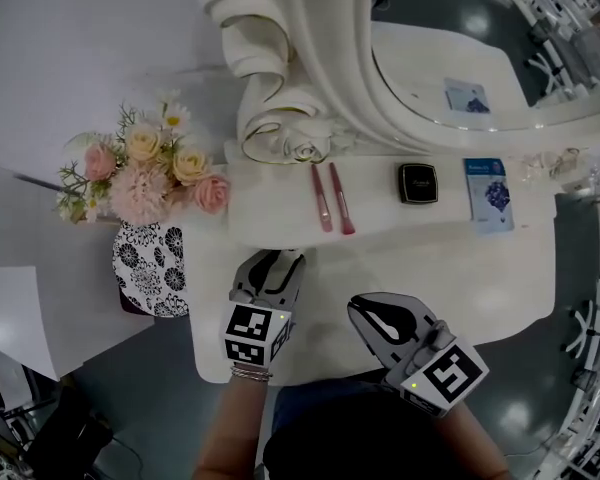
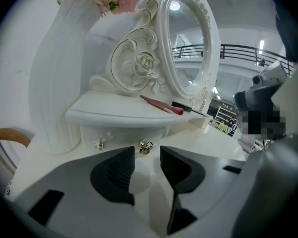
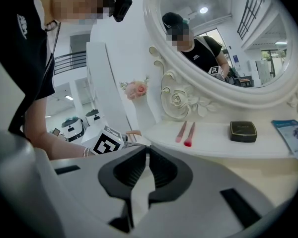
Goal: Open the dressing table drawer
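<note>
Head view: left gripper (image 1: 280, 258) and right gripper (image 1: 365, 313) are over the tabletop below the mirror (image 1: 450, 58). Pink brushes (image 1: 330, 198), a compact (image 1: 418, 183) and a booklet (image 1: 489, 194) lie at the mirror's foot.
Left gripper view: jaws apart and empty. The drawer (image 2: 131, 134) (shut) is under the mirror, its gold knob (image 2: 146, 146) just beyond the tips with nothing in the way.
Right gripper view: jaws together, empty.

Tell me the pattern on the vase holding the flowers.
Black-and-white floral print on the vase; head view shows it best.
</note>
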`<state>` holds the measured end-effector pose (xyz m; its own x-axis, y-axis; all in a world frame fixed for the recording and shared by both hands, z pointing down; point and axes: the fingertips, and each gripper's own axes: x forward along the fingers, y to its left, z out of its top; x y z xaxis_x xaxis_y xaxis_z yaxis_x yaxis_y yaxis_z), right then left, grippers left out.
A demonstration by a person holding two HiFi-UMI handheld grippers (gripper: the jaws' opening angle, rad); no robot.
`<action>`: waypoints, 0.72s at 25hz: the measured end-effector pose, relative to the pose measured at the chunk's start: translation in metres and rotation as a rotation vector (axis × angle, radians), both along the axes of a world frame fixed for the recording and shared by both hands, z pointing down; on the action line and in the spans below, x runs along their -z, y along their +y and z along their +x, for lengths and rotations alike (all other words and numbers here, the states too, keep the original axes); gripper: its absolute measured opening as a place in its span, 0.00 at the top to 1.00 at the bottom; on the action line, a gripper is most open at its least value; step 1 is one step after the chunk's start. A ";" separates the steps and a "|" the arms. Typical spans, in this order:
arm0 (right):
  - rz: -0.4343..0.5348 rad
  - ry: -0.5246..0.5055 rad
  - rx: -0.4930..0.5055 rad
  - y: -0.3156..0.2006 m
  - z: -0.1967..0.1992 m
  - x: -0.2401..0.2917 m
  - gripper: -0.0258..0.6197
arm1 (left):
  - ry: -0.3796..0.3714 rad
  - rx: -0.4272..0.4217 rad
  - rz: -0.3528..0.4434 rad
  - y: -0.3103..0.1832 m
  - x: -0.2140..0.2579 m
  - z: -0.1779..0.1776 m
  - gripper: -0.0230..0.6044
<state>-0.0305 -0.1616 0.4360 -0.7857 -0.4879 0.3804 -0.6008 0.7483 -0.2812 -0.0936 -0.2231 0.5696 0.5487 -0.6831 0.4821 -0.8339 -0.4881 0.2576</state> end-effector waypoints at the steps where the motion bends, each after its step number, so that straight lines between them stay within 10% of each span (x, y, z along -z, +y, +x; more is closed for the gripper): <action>1: 0.005 -0.006 -0.006 -0.001 0.000 0.001 0.93 | -0.004 0.002 0.004 -0.002 0.000 0.000 0.71; 18: 0.028 0.012 0.008 0.007 0.002 0.001 0.93 | -0.041 -0.029 -0.033 0.003 -0.003 0.002 0.81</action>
<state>-0.0284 -0.1542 0.4347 -0.7849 -0.4921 0.3766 -0.5982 0.7604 -0.2530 -0.0921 -0.2202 0.5728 0.5471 -0.6508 0.5264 -0.8299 -0.5037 0.2399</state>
